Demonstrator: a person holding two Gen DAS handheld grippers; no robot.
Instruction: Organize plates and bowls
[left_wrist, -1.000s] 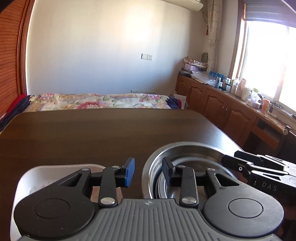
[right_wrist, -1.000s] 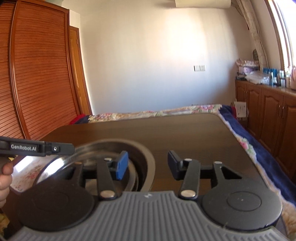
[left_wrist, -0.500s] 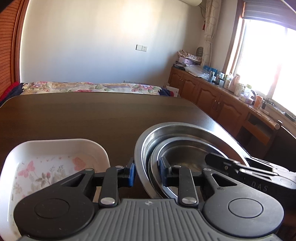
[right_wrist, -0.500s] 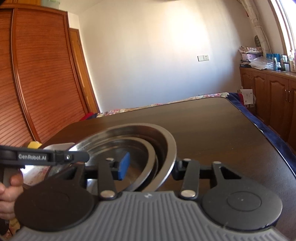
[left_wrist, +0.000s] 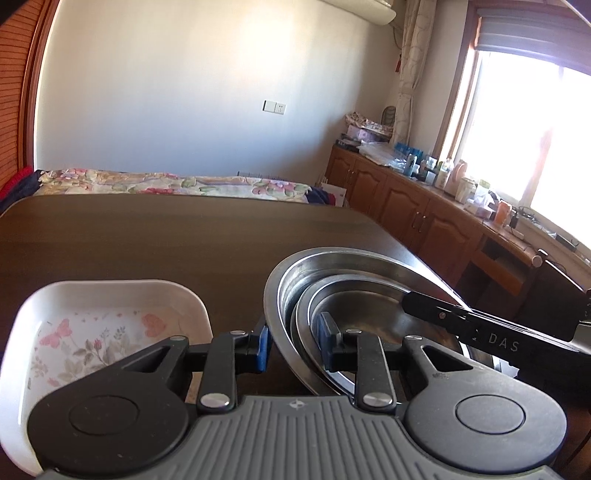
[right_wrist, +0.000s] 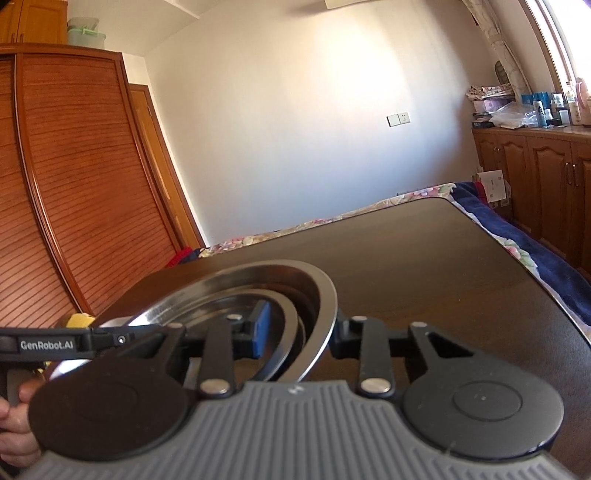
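Nested steel bowls (left_wrist: 354, 273) sit near the table's (left_wrist: 147, 236) right edge, a big outer bowl with smaller ones inside, mouths facing up. The stack is round, so it shows no long axis, and it looks slightly tilted in both views.

The left gripper (left_wrist: 291, 341) straddles the outer bowl's left rim: one blue-padded finger (left_wrist: 263, 347) outside the wall, the other inside the bowl. The jaws are close about the rim, but whether the pads actually press the metal cannot be told.

The right gripper (right_wrist: 301, 332) straddles the opposite rim (right_wrist: 325, 295) the same way, one blue pad inside, the black finger outside; real contact is likewise unclear.

Just left of the bowls, apart from them, lies a white dish (left_wrist: 110, 295) with a flower and butterfly print, its long axis running left to right across the table.

A hand (right_wrist: 14, 424) shows at the right view's lower left edge, beside the left gripper's body.
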